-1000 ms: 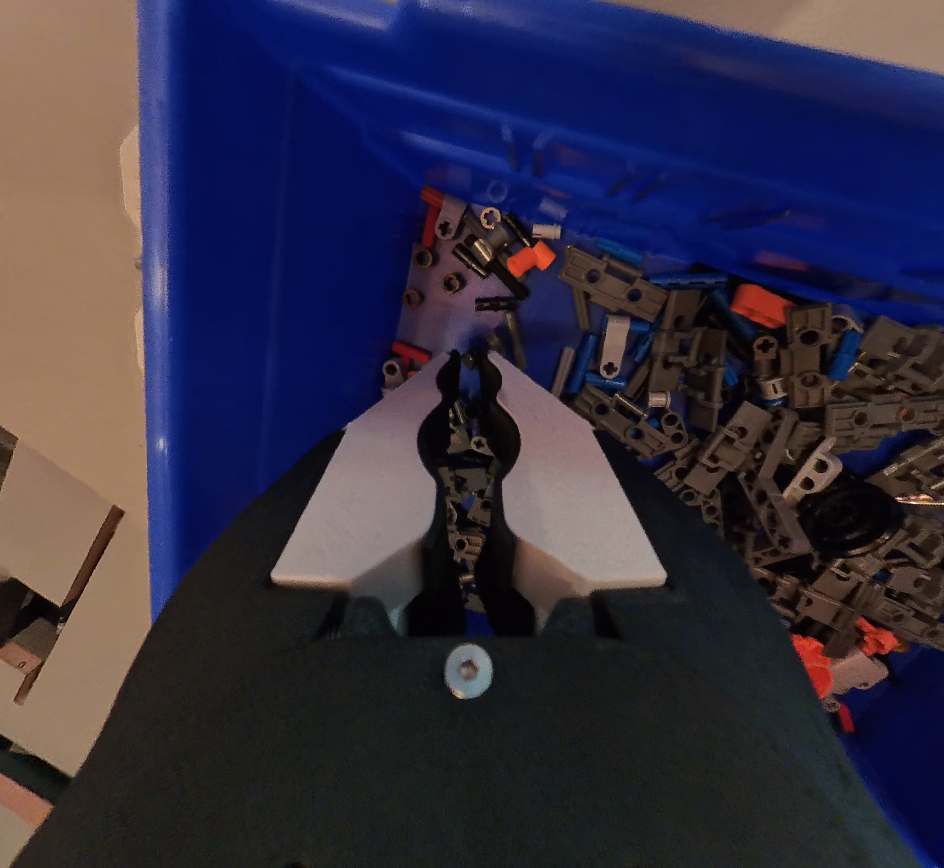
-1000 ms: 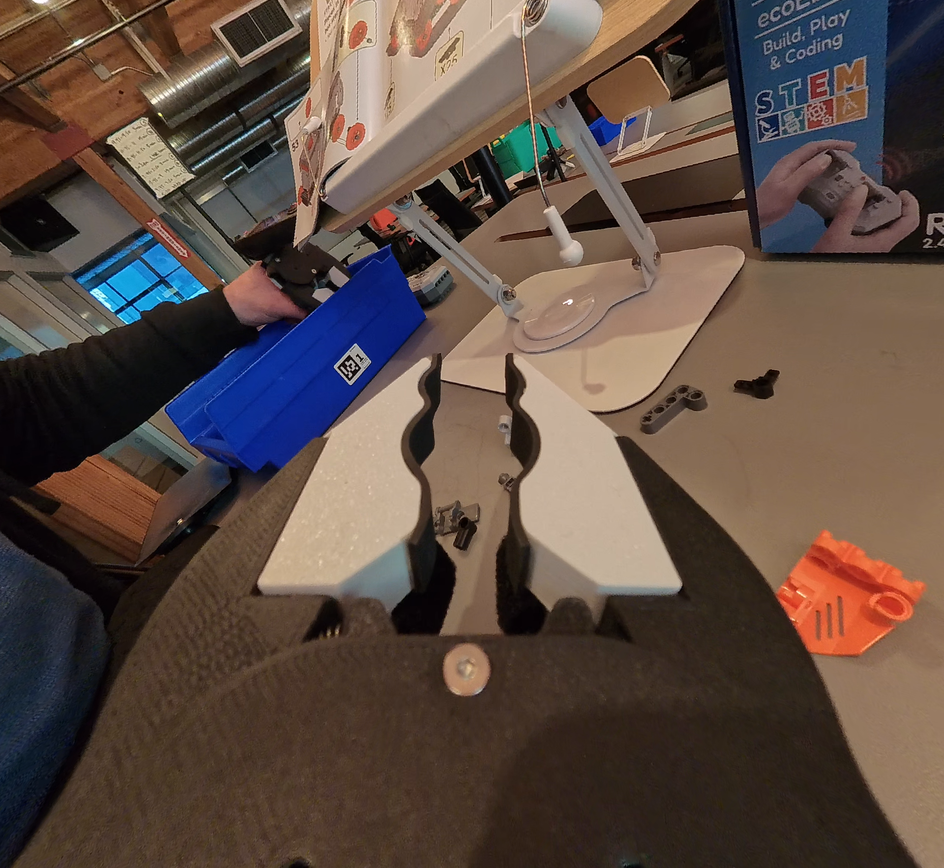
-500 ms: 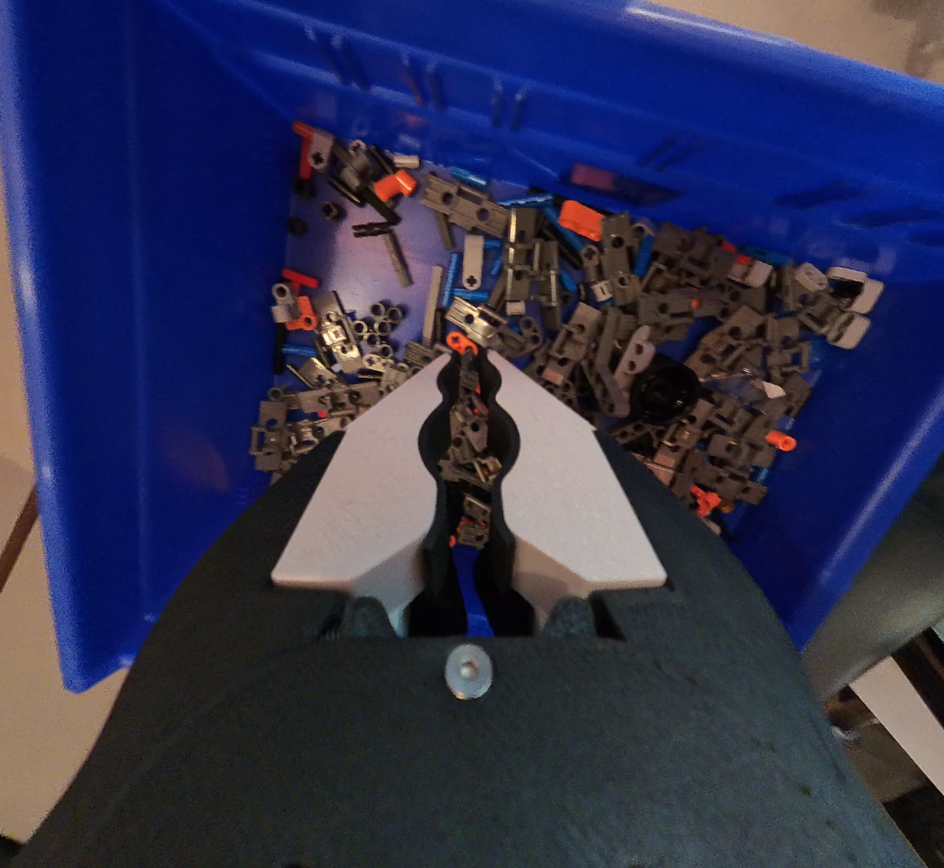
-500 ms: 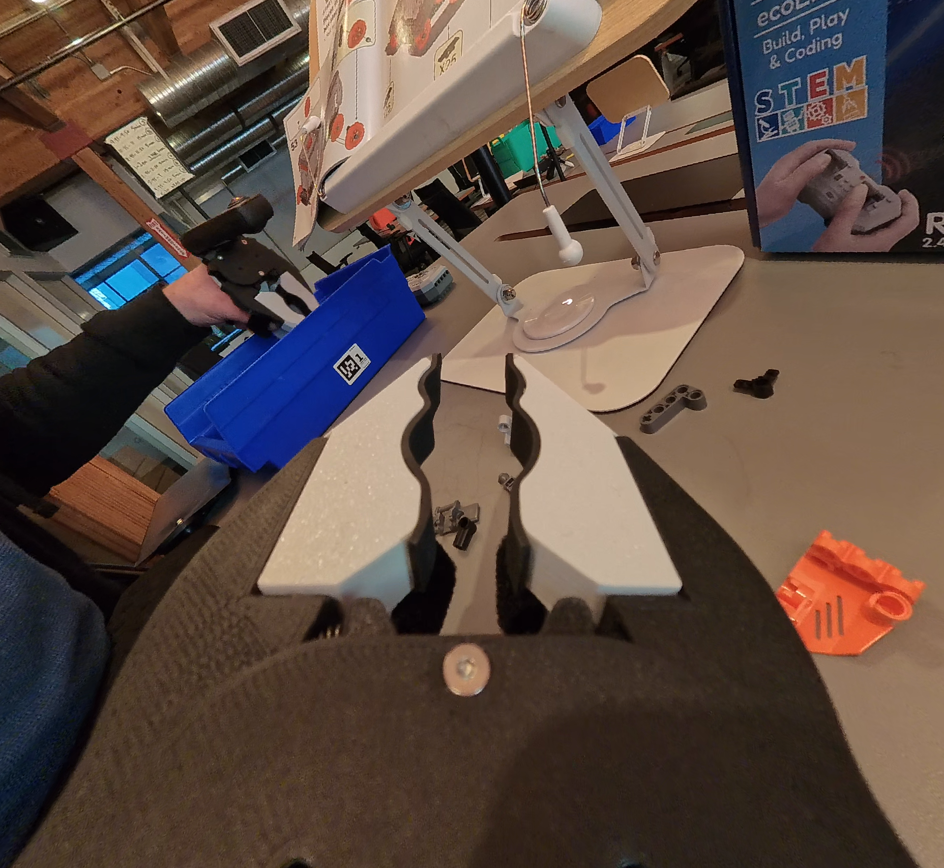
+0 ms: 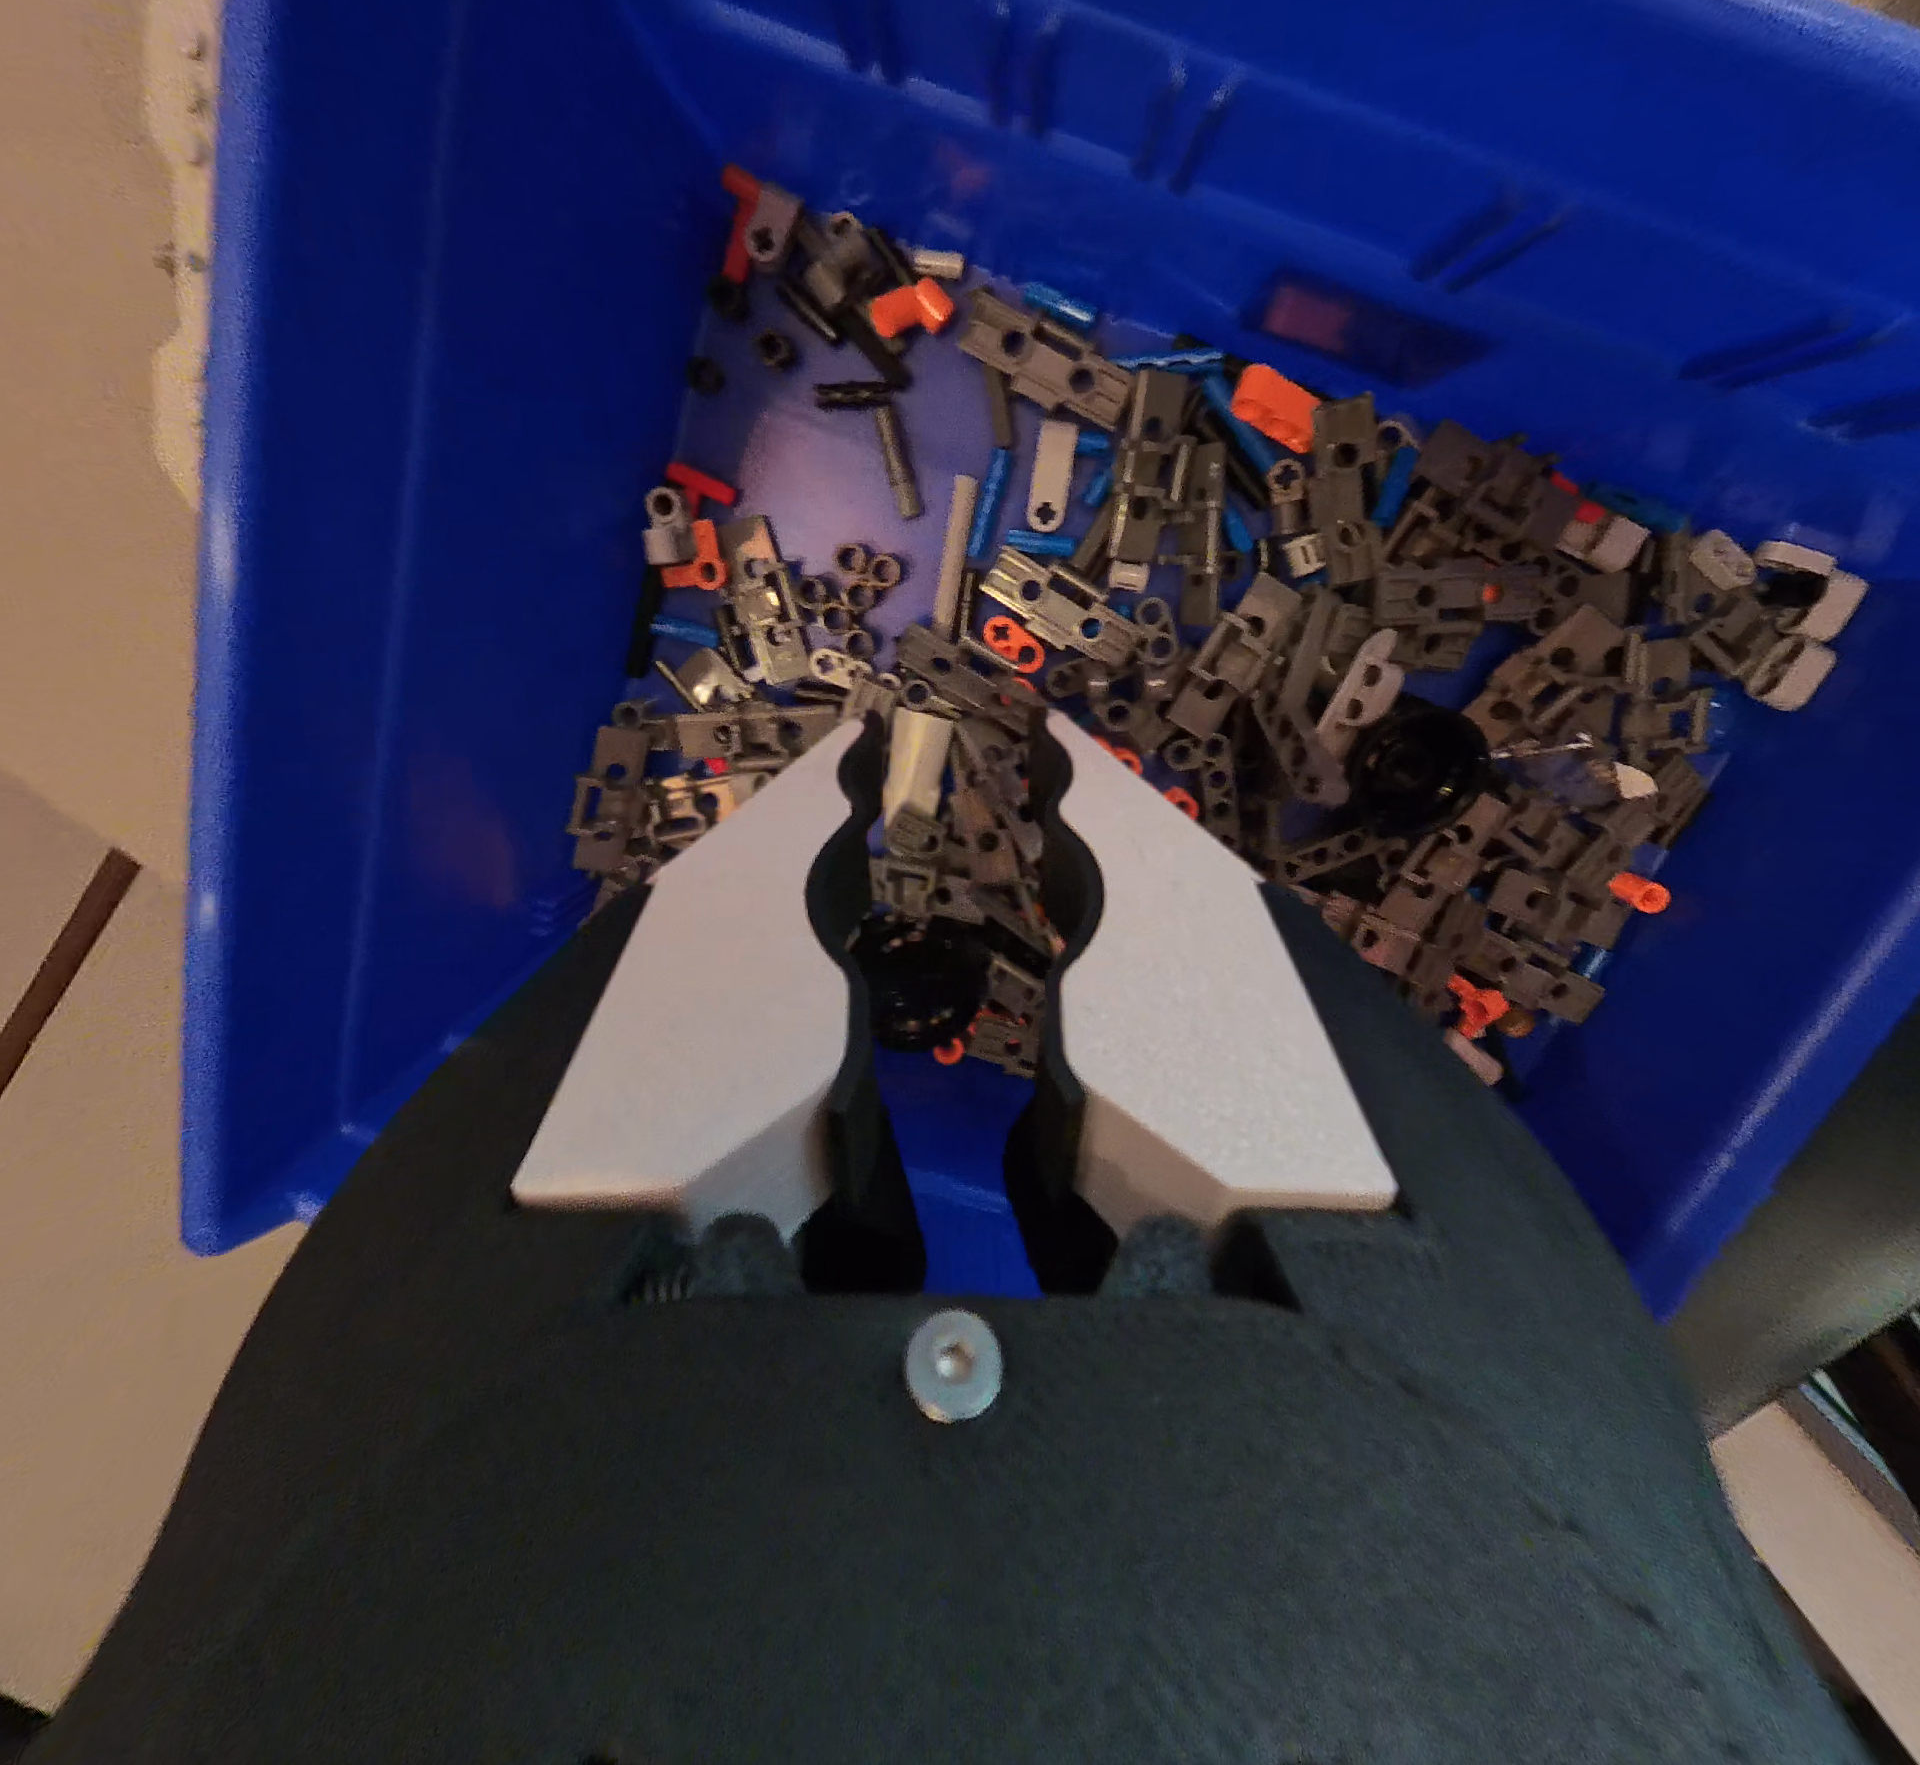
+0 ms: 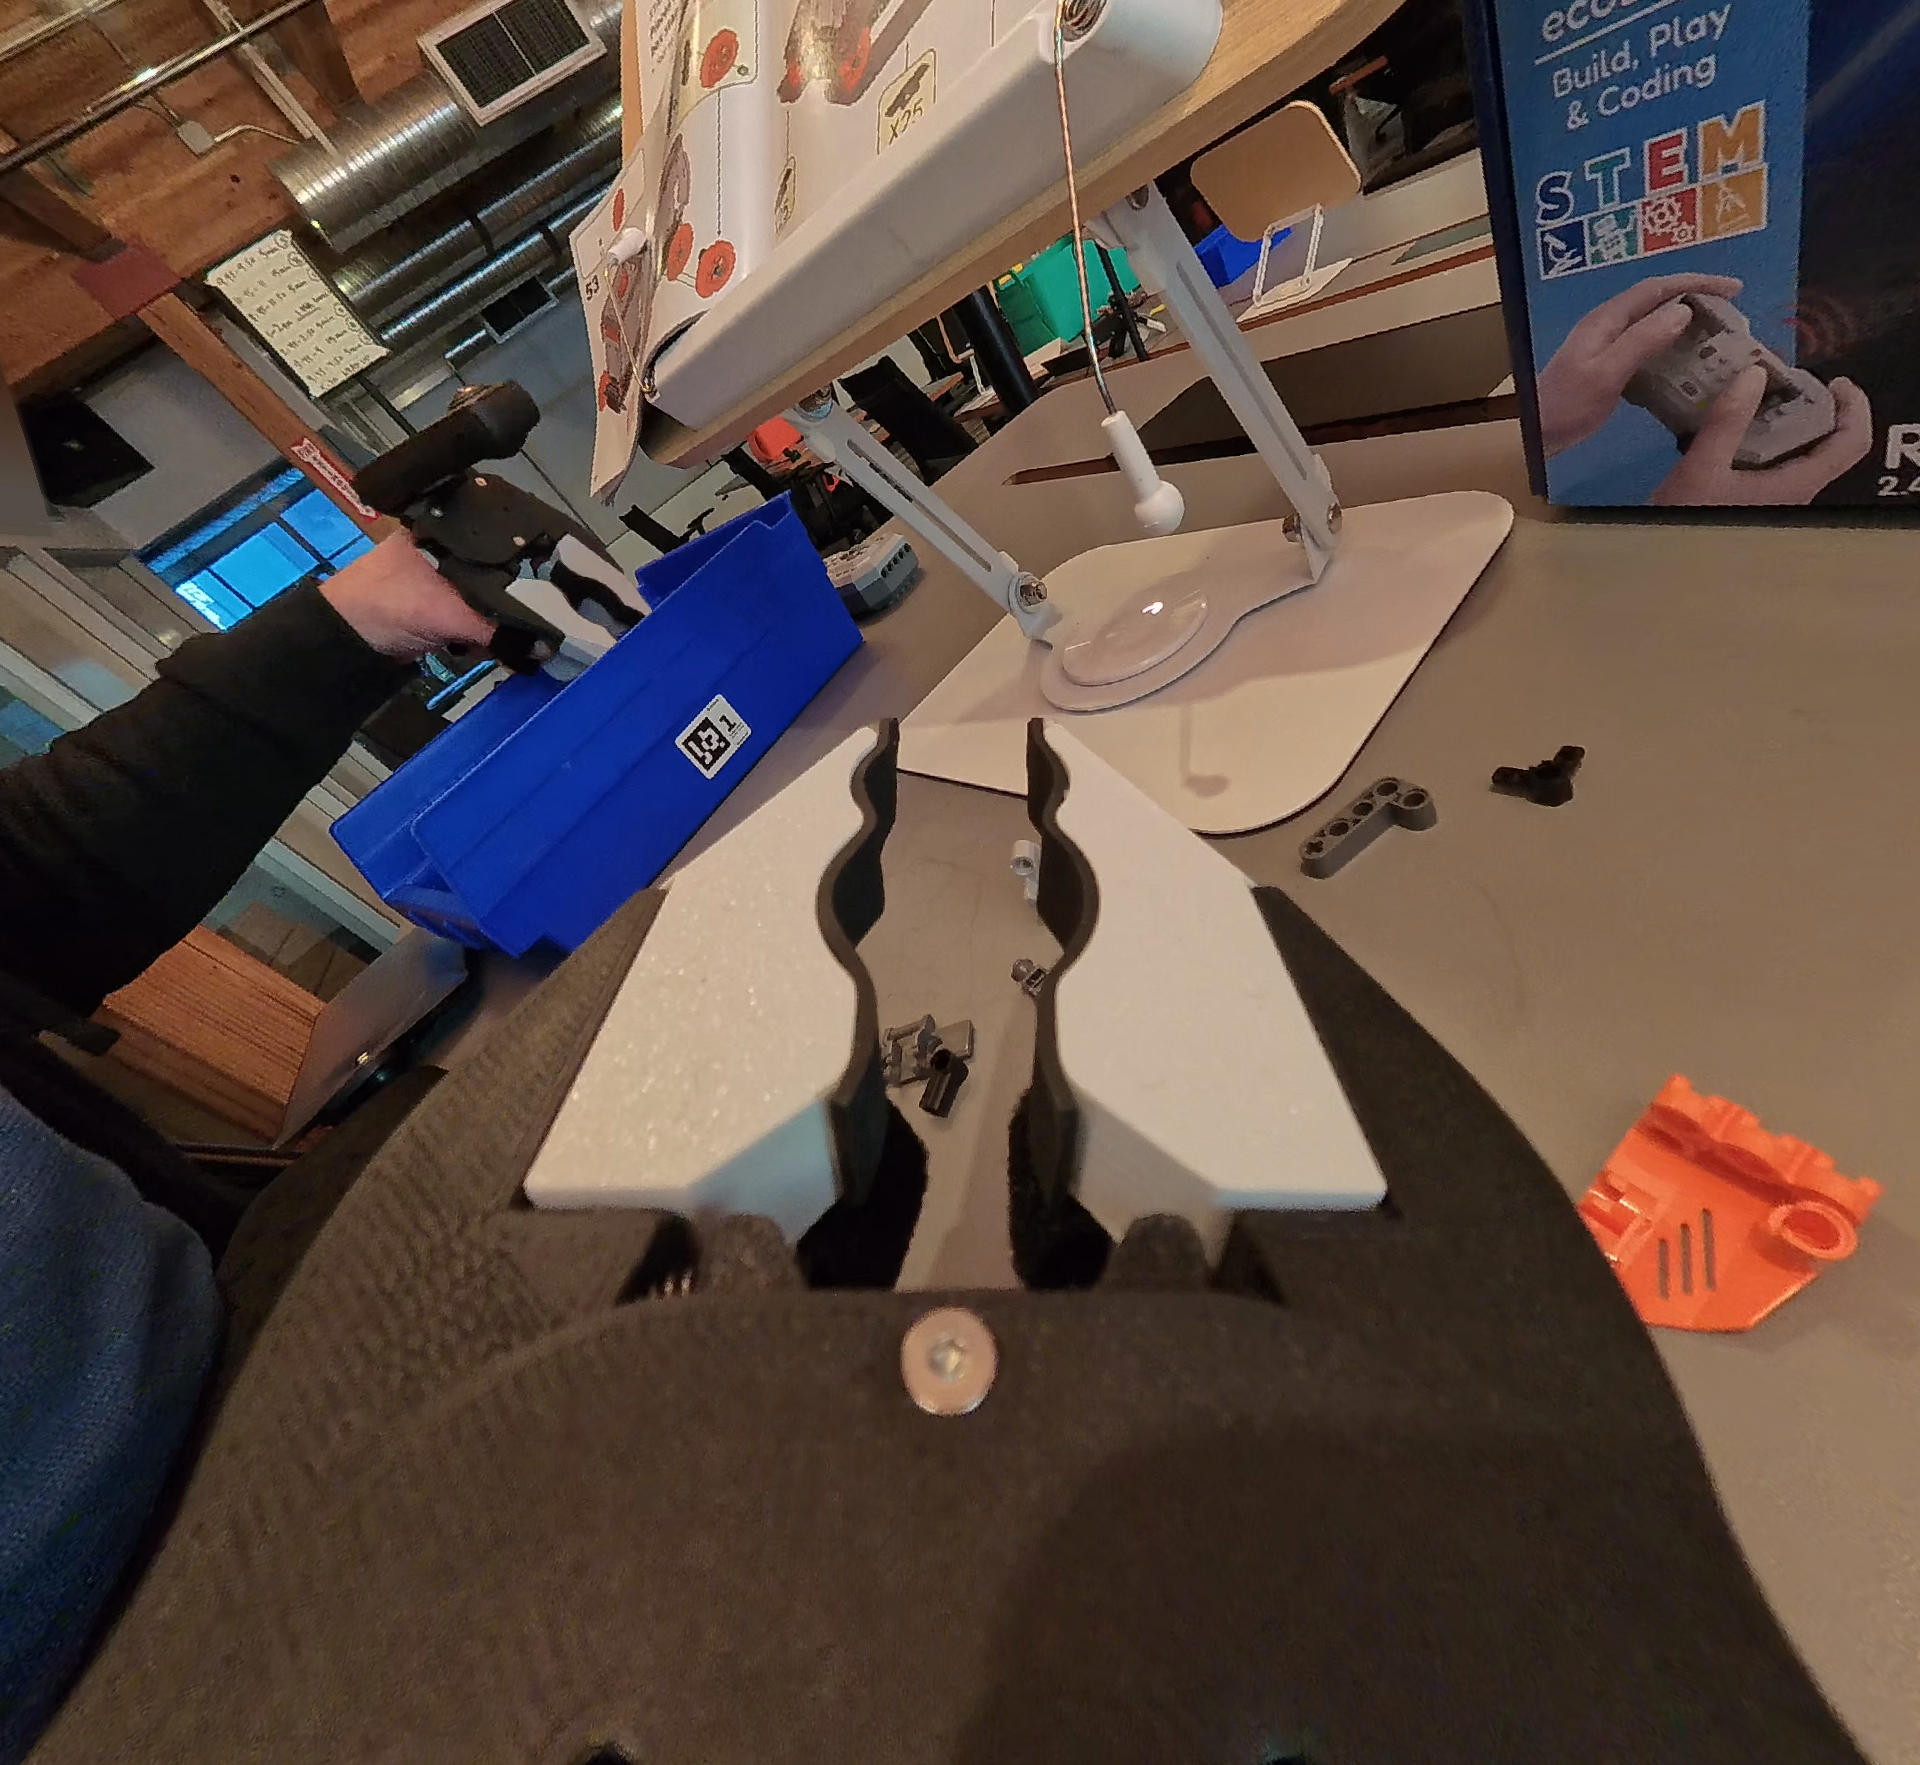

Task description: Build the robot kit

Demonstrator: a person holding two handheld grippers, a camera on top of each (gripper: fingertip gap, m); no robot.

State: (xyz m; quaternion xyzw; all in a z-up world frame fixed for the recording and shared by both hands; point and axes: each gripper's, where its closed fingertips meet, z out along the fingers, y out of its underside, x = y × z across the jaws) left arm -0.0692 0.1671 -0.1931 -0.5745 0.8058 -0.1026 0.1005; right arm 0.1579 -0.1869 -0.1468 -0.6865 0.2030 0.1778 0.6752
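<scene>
Left gripper [image 5: 951, 728] spread above the parts inside the blue bin [image 5: 416, 468]; right gripper [image 6: 961, 739] spread — over bare table [image 6: 1662, 936].

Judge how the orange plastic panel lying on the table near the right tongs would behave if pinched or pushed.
The orange panel looks like thin moulded plastic, so it is probably light and stiff. It lies flat on the grey table, so it would likely slide, not roll. Its low edge may be awkward for the right tongs to grip.
</scene>
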